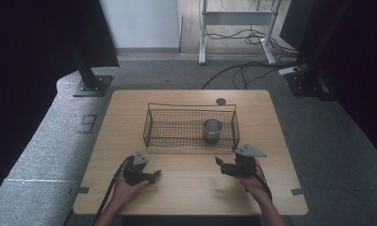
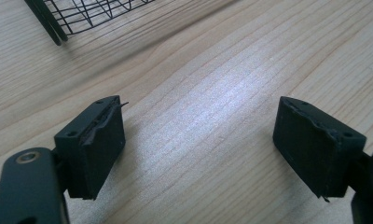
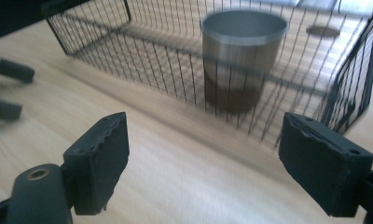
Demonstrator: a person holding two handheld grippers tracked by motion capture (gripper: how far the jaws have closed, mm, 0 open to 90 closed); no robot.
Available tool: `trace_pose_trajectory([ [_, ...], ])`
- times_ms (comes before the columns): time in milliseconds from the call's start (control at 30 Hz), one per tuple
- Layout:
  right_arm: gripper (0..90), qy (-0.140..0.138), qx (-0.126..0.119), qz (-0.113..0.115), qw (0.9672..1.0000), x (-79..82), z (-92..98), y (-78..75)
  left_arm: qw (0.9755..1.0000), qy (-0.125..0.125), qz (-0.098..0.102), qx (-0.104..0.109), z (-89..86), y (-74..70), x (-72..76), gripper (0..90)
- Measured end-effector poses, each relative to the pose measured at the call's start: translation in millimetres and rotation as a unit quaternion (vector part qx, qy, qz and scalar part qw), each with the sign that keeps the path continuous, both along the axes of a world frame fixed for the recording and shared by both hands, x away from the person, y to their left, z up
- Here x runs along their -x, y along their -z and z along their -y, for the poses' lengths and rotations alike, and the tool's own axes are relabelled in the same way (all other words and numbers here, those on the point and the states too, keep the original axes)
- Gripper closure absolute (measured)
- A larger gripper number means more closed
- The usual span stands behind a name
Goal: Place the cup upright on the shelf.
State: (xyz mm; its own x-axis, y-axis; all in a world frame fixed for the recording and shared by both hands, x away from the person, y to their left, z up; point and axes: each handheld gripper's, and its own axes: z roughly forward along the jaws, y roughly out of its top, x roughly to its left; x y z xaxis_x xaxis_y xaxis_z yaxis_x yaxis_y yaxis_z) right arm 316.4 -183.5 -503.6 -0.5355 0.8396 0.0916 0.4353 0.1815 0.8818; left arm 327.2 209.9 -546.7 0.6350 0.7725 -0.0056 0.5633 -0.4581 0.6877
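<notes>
Pale wooden table [image 1: 191, 188], fine straight grain, rounded corners. Near its middle, toward the far edge, a black wire-mesh basket [image 1: 151, 128] — rectangular, thin grid walls, a heavier rim wire. Inside the basket, toward its right end, a brushed-metal cup [image 1: 212, 130]: upright, cylindrical, open-topped, with a bright rolled lip and a darker band low on its wall as seen through the mesh in the right gripper view [image 3: 243, 56]. Just behind the basket's far right corner, a small flat round disc [image 1: 220, 101] on the wood, grey, perhaps a lid or a grommet; too small to tell.

In front of the basket's left end, well short of it, left gripper [image 1: 153, 176] held in the person's left hand [image 1: 126, 188], matte black blocky jaws spread wide over bare wood, nothing between them; same wide gap in the left gripper view [image 2: 198, 140], a corner of the basket [image 2: 58, 23] at upper left. In front of the basket's right end, close to its near wall, right gripper [image 1: 219, 163] in the right hand [image 1: 252, 183], grey three-cornered plate on top, jaws likewise parted and empty [image 3: 203, 158] — mesh wall standing between them and the cup.

Beyond the table, grey carpet, loose black cables [image 1: 243, 70], white desk legs [image 1: 203, 33].
</notes>
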Motion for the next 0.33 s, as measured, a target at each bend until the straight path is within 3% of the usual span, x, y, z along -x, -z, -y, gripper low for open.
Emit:
trace_pose_trajectory([
  [133,16.0,0.002,0.007,-0.015,0.9999,6.4,3.8,13.1,1.0000,0.000,0.000,0.000,0.0,0.0,0.0,16.6],
  [333,15.8,0.004,0.007,-0.015,0.9999,5.4,2.7,14.9,1.0000,0.000,0.000,0.000,0.0,0.0,0.0,16.6],
])
